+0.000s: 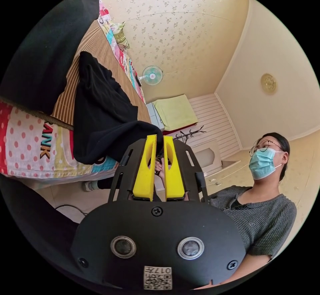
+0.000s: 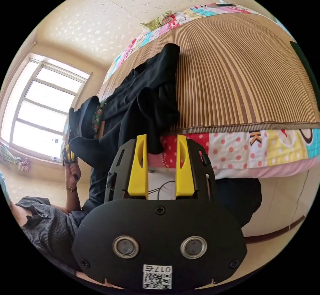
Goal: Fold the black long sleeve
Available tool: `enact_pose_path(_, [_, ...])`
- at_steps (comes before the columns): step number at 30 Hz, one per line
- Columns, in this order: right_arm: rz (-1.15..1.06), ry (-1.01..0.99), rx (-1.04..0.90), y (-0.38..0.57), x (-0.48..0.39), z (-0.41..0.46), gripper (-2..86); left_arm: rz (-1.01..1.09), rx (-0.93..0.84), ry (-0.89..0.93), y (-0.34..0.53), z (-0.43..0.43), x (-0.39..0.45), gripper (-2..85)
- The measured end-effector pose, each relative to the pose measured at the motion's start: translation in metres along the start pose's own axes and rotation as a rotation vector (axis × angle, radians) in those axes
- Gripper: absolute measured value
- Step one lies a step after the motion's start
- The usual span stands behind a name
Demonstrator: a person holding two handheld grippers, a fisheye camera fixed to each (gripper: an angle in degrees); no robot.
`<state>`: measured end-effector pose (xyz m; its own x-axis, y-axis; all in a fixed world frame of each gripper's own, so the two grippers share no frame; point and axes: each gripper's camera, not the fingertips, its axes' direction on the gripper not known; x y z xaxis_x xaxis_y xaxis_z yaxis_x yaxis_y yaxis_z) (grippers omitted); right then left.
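One corner of the black long sleeve point(image 1: 100, 108) is pinched in the left hand-held gripper point(image 1: 159, 145), whose yellow jaws are nearly closed on the cloth in the left gripper view; the rest of the garment trails over the bed point(image 1: 95, 46) edge, bunched. It looks soft, light and limp, so it should sag from any single hold.

Seen from the right gripper view, the right hand-held gripper point(image 2: 161, 145) stands open, a hanging fold of the shirt between its jaws but ungripped. Seams or cuffs seem the best hold.
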<state>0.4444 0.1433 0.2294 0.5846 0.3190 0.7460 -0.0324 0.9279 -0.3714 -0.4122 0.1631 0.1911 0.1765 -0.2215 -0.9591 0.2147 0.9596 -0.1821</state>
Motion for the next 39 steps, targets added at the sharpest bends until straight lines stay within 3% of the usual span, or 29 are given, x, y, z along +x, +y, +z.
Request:
enact_pose_path(6, [0.037,-0.142,0.02,0.023,0.04,-0.007,9.7,-0.01,0.003,0.014,0.007,0.003,0.0,4.5])
enact_pose_path(10, [-0.041,-0.464,-0.066,0.03,0.064,-0.02,4.8,0.007,0.01,0.019,0.013,-0.002,0.006,4.5])
enact_pose_path(12, [-0.093,-0.665,0.012,0.041,0.078,-0.041,3.8,0.052,0.024,0.067,0.016,-0.009,0.012,4.4])
enact_pose_path(14, [-0.209,-1.067,0.231,0.063,0.102,-0.083,3.1,0.122,0.056,0.148,0.018,-0.018,0.02,4.4])
enact_pose_path(17, [-0.357,-1.42,0.56,0.098,0.125,-0.14,2.5,0.303,0.086,0.345,0.022,-0.03,0.049,4.4])
enact_pose_path(20, [-0.519,-1.461,0.739,0.125,0.122,-0.199,2.1,0.485,0.057,0.482,0.022,-0.035,0.086,4.4])
enact_pose_path(24, [-0.736,-1.441,0.794,0.143,0.096,-0.249,1.8,0.673,0.032,0.579,0.022,-0.034,0.125,4.3])
enact_pose_path(27, [-0.865,-1.435,0.805,0.148,0.079,-0.273,1.8,0.596,0.103,0.561,0.014,-0.034,0.114,4.4])
enact_pose_path(28, [-0.839,-1.371,0.783,0.144,0.076,-0.278,1.8,0.553,0.118,0.528,0.012,-0.032,0.108,4.4])
enact_pose_path(30, [-0.7,-1.213,0.759,0.132,0.082,-0.276,1.8,0.308,0.15,0.292,0.007,-0.022,0.07,4.4])
enact_pose_path(32, [-0.28,-1.048,0.701,0.104,0.117,-0.251,1.8,0.126,0.169,0.096,0.01,-0.012,0.041,4.4])
enact_pose_path(33, [-0.173,-1.037,0.696,0.098,0.128,-0.241,1.8,0.056,0.193,-0.01,0.013,-0.007,0.03,4.4])
enact_pose_path(35, [0.139,-1.047,0.698,0.083,0.163,-0.199,1.8,0.053,0.201,-0.129,0.009,0.004,0.028,4.4])
enact_pose_path(39, [0.359,-1.014,0.646,0.043,0.175,-0.16,1.9,0.093,0.21,-0.426,-0.035,0.035,0.044,4.4])
